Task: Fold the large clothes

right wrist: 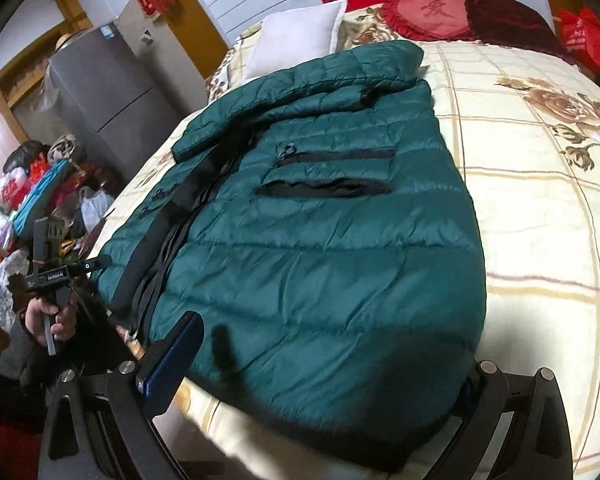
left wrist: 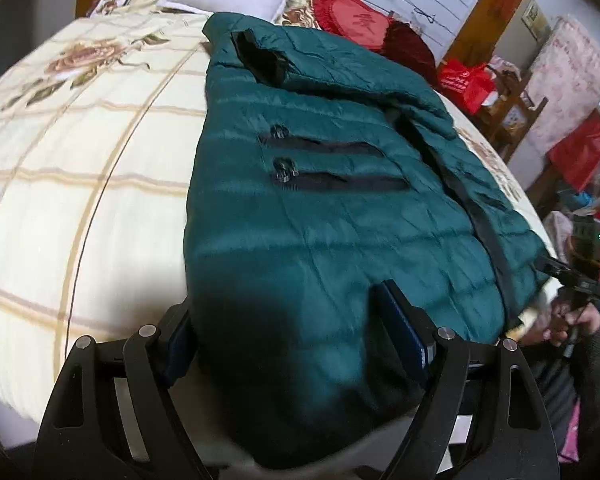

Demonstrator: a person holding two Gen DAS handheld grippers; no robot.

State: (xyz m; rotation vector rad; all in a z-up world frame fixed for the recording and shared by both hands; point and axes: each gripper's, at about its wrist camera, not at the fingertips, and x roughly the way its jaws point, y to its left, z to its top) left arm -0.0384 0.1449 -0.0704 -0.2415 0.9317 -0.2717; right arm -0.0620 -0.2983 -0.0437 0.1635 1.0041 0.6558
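A dark green quilted puffer jacket [left wrist: 320,200] lies on a cream floral bedspread [left wrist: 80,180], folded lengthwise with two black zip pockets facing up. It also shows in the right wrist view [right wrist: 320,240]. My left gripper [left wrist: 296,344] is open, its jaws straddling the jacket's near hem. My right gripper [right wrist: 320,376] is open too, wide around the near hem; its right finger is mostly hidden by fabric. In the left wrist view the right gripper [left wrist: 568,276] shows at the jacket's right corner. In the right wrist view the left gripper [right wrist: 72,270] shows at the left.
A white pillow [right wrist: 300,36] and red heart cushions [right wrist: 424,14] lie at the bed's head. A grey fridge [right wrist: 112,92] and piled bags [right wrist: 32,188] stand on one side of the bed. Red bags and a wooden chair [left wrist: 508,108] stand on the other side.
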